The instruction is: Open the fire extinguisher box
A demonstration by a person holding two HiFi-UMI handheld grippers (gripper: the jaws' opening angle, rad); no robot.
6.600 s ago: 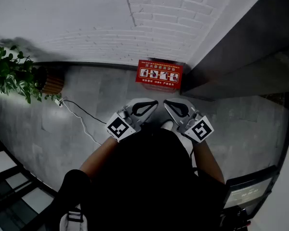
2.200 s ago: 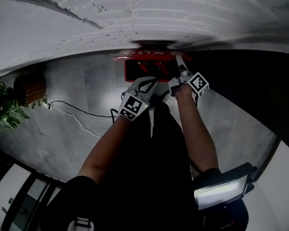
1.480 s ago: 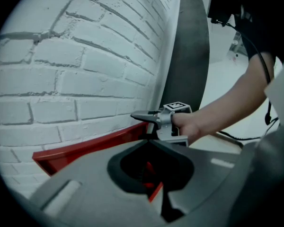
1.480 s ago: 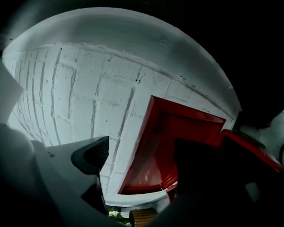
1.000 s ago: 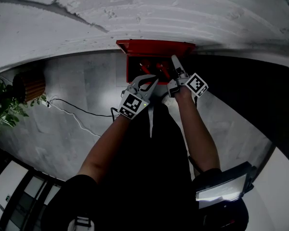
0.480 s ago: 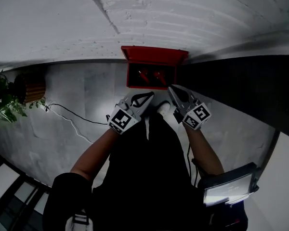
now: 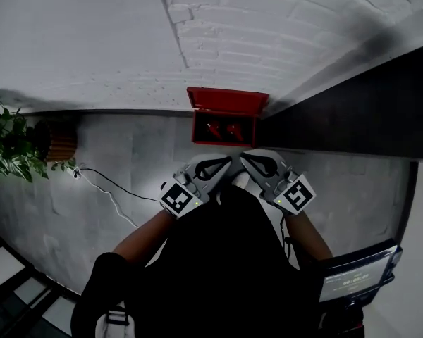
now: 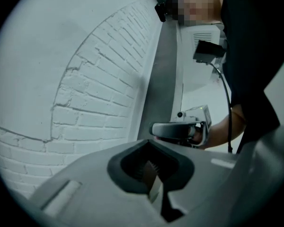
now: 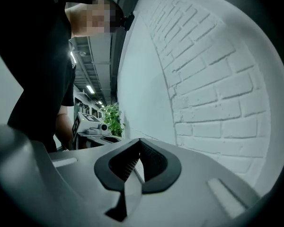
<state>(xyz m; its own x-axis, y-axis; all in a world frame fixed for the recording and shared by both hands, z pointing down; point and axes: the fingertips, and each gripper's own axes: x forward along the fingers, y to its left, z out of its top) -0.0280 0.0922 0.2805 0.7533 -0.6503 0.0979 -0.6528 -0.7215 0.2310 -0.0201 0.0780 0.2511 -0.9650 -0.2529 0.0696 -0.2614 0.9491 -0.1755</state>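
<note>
The red fire extinguisher box [image 7: 225, 122] stands on the floor against the white brick wall, its lid [image 7: 228, 100] raised and leaning back on the wall. Red extinguishers [image 7: 222, 129] show inside. Both grippers hang close to the person's body, short of the box and touching nothing. In the head view, my left gripper [image 7: 226, 160] and my right gripper [image 7: 244, 156] point toward each other, both shut and empty. The left gripper view shows my left gripper [image 8: 153, 182] with its jaws together, and the right one [image 8: 180, 129] beyond. The right gripper [image 9: 134, 172] is likewise shut in its own view.
A potted plant [image 7: 7, 143] in a woven pot [image 7: 58, 143] stands at the left by the wall. A cable [image 7: 109, 183] runs over the grey floor. A dark panel [image 7: 352, 111] rises right of the box. A lit screen [image 7: 356, 280] sits at lower right.
The box lid went from closed to raised against the wall. Both grippers drew back from the box toward the body, the right gripper's jaws came together, and the head view pulled back.
</note>
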